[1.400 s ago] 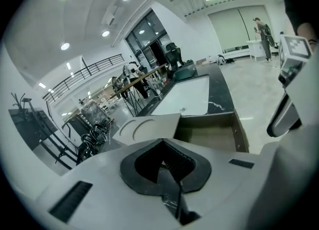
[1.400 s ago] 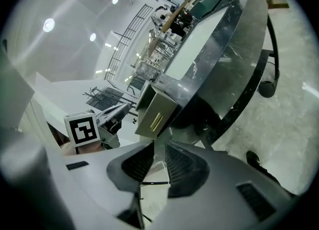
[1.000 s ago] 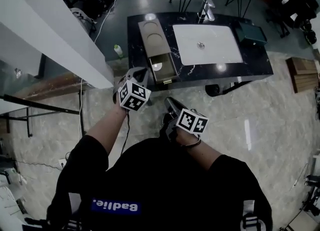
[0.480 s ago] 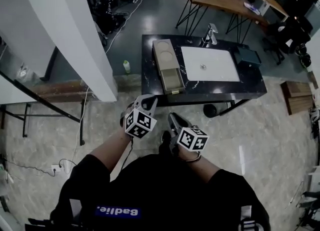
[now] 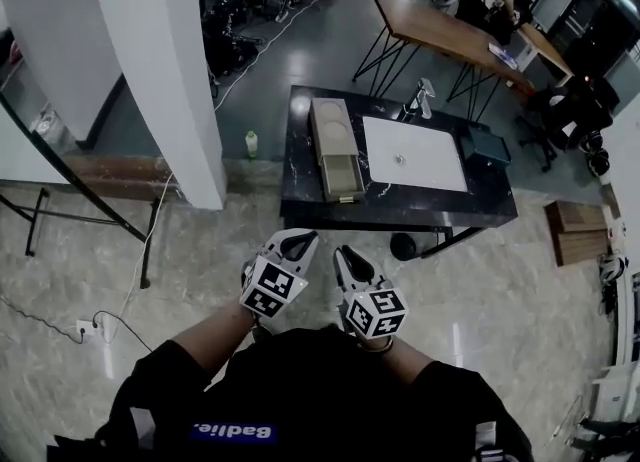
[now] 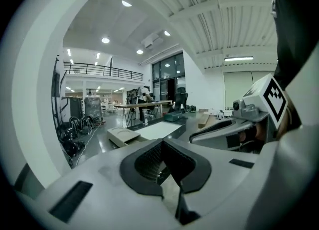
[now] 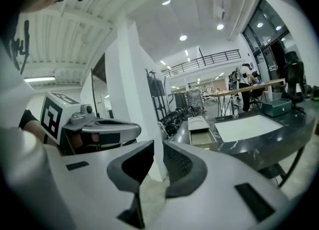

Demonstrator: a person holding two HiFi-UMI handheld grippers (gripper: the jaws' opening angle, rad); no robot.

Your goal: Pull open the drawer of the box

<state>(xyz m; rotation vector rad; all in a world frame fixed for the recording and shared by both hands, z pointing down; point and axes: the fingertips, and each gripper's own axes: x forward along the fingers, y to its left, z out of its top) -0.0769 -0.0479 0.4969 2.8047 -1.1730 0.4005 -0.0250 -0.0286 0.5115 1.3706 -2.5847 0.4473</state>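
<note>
Black counter (image 5: 400, 212) ahead, and the box (image 5: 330, 128) has its drawer (image 5: 341, 178) open.
Left gripper (image 5: 298, 239) empty, jaws pressed together; right gripper (image 5: 346, 254) empty, jaws a sliver apart, both well back.

A black marble-look table (image 5: 400, 207) stands on the floor with a flat white sheet (image 5: 412, 153) on its top. Just left of the sheet lies a beige box (image 5: 329, 125), its drawer (image 5: 340, 178) out. A teal case (image 5: 488, 146) sits right of the sheet, and a metal tap (image 5: 421, 98) stands behind it.

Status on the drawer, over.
Left tongs shut, right tongs a slit apart, both empty. Drawer of beige box open on black marble counter, well ahead. Nothing between.
</note>
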